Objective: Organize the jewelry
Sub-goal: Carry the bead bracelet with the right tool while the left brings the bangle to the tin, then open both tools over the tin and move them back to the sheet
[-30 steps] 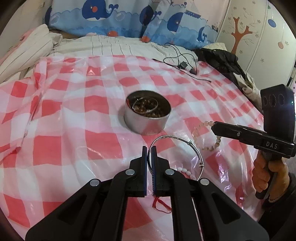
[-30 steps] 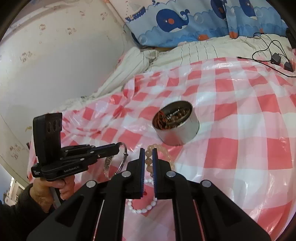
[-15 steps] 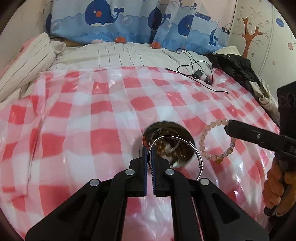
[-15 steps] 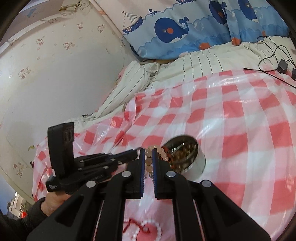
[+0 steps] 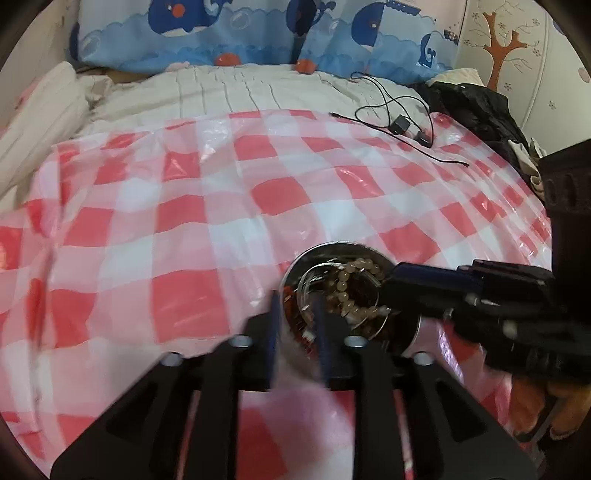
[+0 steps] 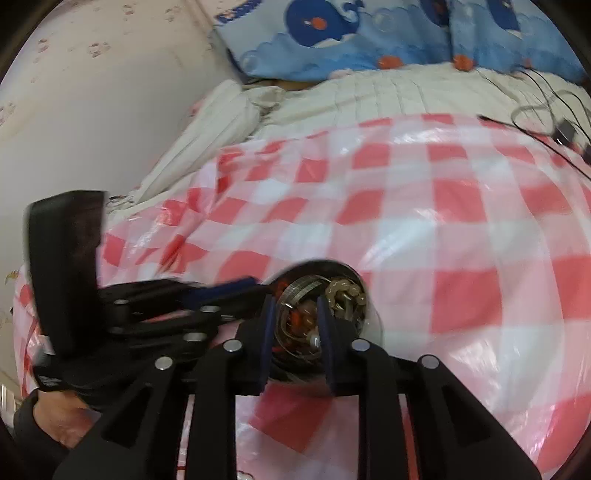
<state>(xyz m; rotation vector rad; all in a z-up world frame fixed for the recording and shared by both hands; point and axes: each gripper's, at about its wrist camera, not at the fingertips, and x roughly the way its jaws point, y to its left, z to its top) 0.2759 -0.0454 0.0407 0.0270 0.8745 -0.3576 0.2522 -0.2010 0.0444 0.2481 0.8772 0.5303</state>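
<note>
A round metal tin (image 5: 406,334) stands on the red-and-white checked plastic sheet (image 5: 192,295). It holds a pink bead bracelet (image 5: 345,282), a silver bangle (image 5: 382,314) and other jewelry. My left gripper (image 5: 295,299) is open right over the tin's near rim. My right gripper (image 6: 293,306) is open too, hovering over the tin (image 6: 371,317) from the other side, and it shows at the right of the left wrist view (image 5: 391,288). The beads (image 6: 345,290) and bangle (image 6: 303,290) lie inside the tin. Both grippers are empty.
The sheet covers a bed with a striped blanket (image 5: 258,88) and whale-print pillows (image 5: 258,33) at the back. Black cables with plugs (image 5: 402,125) lie at the far right. Dark clothes (image 5: 476,107) are piled by the wall.
Both grippers have moved over the tin and opened. The silver bangle left my left gripper and the pink bead bracelet left my right gripper; both now lie in the tin.
</note>
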